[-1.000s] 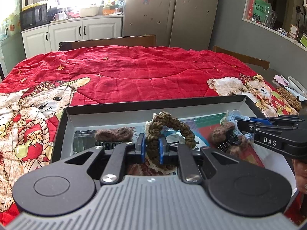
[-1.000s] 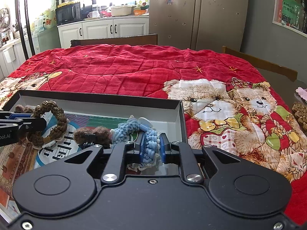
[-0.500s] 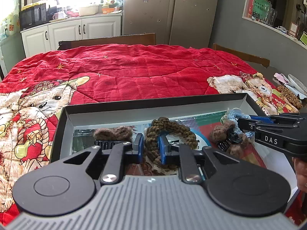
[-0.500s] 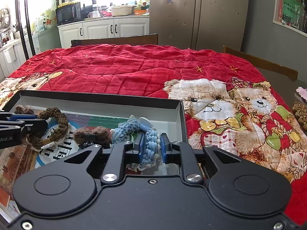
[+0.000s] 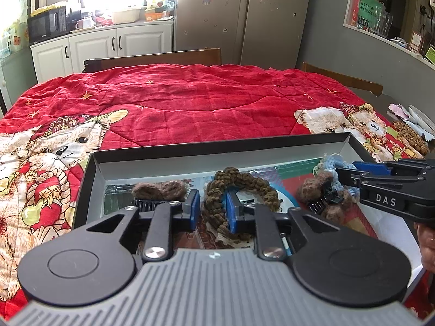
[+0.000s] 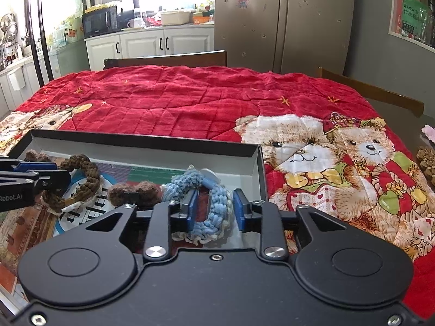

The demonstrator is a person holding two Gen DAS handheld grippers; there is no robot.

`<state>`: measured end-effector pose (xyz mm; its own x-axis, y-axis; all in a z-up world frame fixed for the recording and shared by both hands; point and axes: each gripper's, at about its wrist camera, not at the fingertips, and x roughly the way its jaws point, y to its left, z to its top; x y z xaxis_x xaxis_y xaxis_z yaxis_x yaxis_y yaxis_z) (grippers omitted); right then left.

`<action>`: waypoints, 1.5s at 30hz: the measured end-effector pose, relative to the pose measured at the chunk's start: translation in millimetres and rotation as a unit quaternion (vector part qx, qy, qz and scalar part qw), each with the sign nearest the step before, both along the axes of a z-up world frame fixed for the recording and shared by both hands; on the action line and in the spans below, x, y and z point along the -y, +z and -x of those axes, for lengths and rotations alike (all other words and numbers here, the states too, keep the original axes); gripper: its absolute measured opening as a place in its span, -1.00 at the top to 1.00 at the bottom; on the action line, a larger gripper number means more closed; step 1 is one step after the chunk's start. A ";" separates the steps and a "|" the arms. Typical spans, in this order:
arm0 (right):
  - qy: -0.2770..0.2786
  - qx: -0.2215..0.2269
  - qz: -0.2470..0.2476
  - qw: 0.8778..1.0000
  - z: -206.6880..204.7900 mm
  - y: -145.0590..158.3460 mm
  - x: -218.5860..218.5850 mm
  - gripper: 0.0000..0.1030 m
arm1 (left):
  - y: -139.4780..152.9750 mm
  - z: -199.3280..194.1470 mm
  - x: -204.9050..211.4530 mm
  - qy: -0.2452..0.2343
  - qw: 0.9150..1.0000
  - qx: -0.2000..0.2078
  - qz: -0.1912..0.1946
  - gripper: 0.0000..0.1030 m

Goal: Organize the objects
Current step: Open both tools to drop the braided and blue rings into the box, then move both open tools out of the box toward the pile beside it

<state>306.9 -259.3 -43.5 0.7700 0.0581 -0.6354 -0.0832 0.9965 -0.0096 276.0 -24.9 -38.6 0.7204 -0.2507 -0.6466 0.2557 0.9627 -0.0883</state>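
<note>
Kitchen cabinets and a big fridge sit at the back, and the table (image 5: 190, 103) up front is covered with a red teddy-bear quilt. On the near side of it lies a shallow black box (image 5: 223, 146) with printed cards lining the bottom.

What's just changed: both claws have been opening. The left claw (image 5: 210, 212) had its blue pads pinched on the brown braided scrunchie (image 5: 244, 182) a second ago; now the pads stand apart, with the near part of the loop between them but no longer squeezed. Same story on the right: the right claw (image 6: 214, 212) has let go of the blue scrunchie (image 6: 214, 198), which slumps between the spread pads on the box floor near the right wall. So both scrunchies look dropped off inside the box, brown one in the middle, blue one on the right. To me that reads as this placing step being basically done.

Other stuff in the box: a fuzzy brown hair clip (image 5: 160, 188) on the left and another fuzzy brown clip (image 6: 133, 190) sitting between the two scrunchies. Off the right edge of the table there's a brownish knitted thing I can't make out.

Only snag I'd watch for: each loop is around or beside one pad, so pulling back carelessly could drag it out again.
</note>
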 end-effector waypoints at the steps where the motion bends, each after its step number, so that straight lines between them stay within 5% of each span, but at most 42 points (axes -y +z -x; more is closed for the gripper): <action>1: -0.001 0.002 -0.002 1.000 0.3 0.5 0.5 0.36 | 0.0 0.0 0.0 0.000 1.000 0.000 0.000 0.21; 26: 0.001 0.018 0.006 1.000 4.1 3.9 -0.9 0.06 | 4.5 2.3 -2.3 0.009 1.000 0.016 0.002 -0.19; 45: 0.007 0.055 -0.032 0.998 27.2 27.0 4.3 0.06 | 44.9 49.3 -6.8 0.008 0.996 0.091 -0.007 -0.44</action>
